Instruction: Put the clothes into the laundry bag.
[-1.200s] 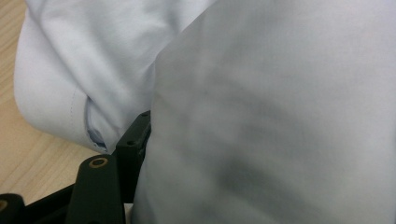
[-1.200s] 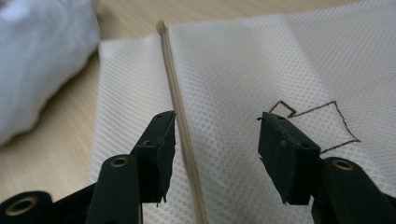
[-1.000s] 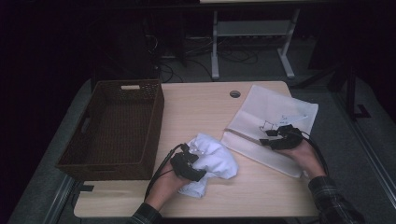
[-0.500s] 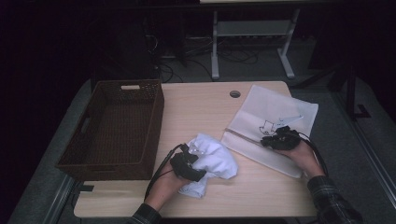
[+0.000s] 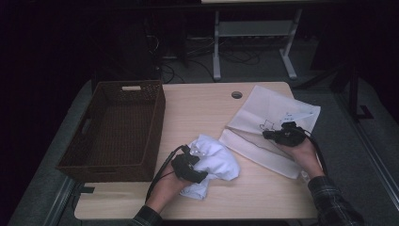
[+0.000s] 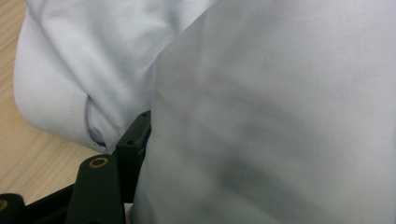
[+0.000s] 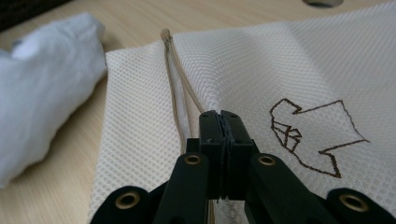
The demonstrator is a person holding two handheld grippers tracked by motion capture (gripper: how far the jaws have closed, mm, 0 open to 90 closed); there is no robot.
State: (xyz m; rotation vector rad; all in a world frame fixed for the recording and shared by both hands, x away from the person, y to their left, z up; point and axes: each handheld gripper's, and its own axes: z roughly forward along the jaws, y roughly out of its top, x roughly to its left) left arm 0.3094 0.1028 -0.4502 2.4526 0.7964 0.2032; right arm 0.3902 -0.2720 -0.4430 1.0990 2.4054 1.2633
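Note:
A crumpled white garment (image 5: 217, 159) lies near the table's front middle. My left gripper (image 5: 202, 177) is shut on it; in the left gripper view the cloth (image 6: 261, 107) drapes over the jaws, and one black finger (image 6: 134, 142) shows beneath it. To the right, a flat white mesh bag (image 5: 263, 113) with a brown outline drawing (image 7: 313, 135) rests on the table. My right gripper (image 5: 266, 135) sits on it. Its jaws have just been closing and now meet (image 7: 219, 122), pinching the mesh beside the beige cord (image 7: 180, 79) at the bag's edge.
A dark woven basket (image 5: 159, 117) stands empty at the table's left. The light wooden tabletop (image 5: 197, 108) has a round cable hole (image 5: 236, 94) at the back. A desk frame and cables stand on the dark floor behind.
The right gripper has shifted slightly leftward on the mesh bag and its jaws have closed. The left hand and the garment have stayed put.

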